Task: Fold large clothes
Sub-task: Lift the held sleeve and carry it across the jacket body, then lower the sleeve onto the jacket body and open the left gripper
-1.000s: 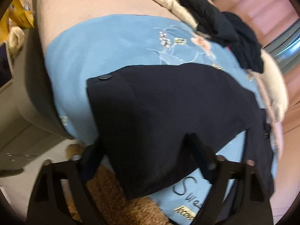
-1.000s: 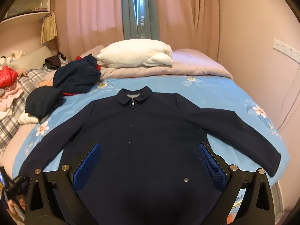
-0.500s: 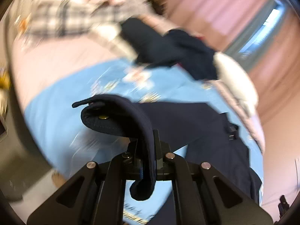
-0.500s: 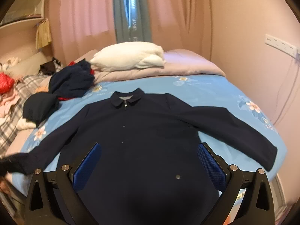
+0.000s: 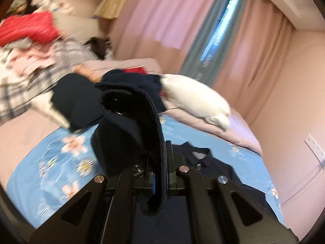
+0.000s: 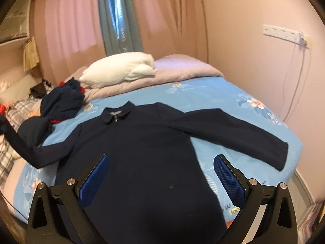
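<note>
A dark navy jacket [image 6: 142, 146] lies face up on the blue flowered bedsheet [image 6: 203, 93], collar toward the pillow. My left gripper [image 5: 160, 181] is shut on the cuff of the jacket's left sleeve [image 5: 130, 122], which curls up over the jaws and hangs in the air. From the right wrist view that sleeve [image 6: 24, 148] rises off the bed toward the left edge. My right gripper [image 6: 160, 174] hovers open above the jacket's lower front, nothing between its blue pads [image 6: 229, 181]. The other sleeve [image 6: 239, 134] lies flat, stretched toward the right.
A white pillow [image 6: 119, 69] rests on a folded lilac quilt [image 6: 176, 69] at the head of the bed. Dark and red clothes [image 6: 63, 101] are heaped at the left, with a plaid blanket [image 5: 24, 85] and more garments beyond. Wall at the right with a socket strip [image 6: 282, 32].
My left gripper closed on the sleeve cuff and lifted it high off the bed, swinging inward. My right gripper drifted a little sideways over the jacket and stayed open.
</note>
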Demonstrator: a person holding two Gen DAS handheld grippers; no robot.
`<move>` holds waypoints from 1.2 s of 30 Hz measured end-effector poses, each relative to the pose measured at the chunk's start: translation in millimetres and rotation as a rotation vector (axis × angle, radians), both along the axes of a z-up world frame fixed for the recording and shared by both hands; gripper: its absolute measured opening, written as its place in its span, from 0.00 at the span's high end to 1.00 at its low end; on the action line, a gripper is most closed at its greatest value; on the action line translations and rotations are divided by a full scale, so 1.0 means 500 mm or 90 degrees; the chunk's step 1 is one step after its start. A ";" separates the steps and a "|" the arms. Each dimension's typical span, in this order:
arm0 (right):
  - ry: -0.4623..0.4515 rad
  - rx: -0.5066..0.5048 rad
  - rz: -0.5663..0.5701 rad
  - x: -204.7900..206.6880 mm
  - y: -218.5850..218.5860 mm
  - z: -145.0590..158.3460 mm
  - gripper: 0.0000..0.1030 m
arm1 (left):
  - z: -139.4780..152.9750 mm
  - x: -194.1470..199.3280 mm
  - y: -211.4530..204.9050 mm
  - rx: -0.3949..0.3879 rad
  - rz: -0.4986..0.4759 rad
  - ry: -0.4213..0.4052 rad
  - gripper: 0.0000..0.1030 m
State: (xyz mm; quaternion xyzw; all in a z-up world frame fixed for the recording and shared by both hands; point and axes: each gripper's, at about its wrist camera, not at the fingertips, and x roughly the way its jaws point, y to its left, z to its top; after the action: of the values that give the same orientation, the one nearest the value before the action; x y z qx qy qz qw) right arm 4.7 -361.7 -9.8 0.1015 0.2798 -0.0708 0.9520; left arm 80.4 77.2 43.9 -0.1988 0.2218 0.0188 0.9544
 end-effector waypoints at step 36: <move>0.027 0.066 -0.142 -0.048 -0.152 -0.060 0.01 | -0.262 0.161 -0.605 0.099 -0.433 0.192 0.36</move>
State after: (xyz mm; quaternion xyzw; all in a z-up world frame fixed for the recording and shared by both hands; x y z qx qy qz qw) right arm -19.0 -437.9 -40.0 0.1793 0.2901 -0.1641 0.9256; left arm 160.8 -225.2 -86.8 -0.0359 0.4108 -0.2531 0.8752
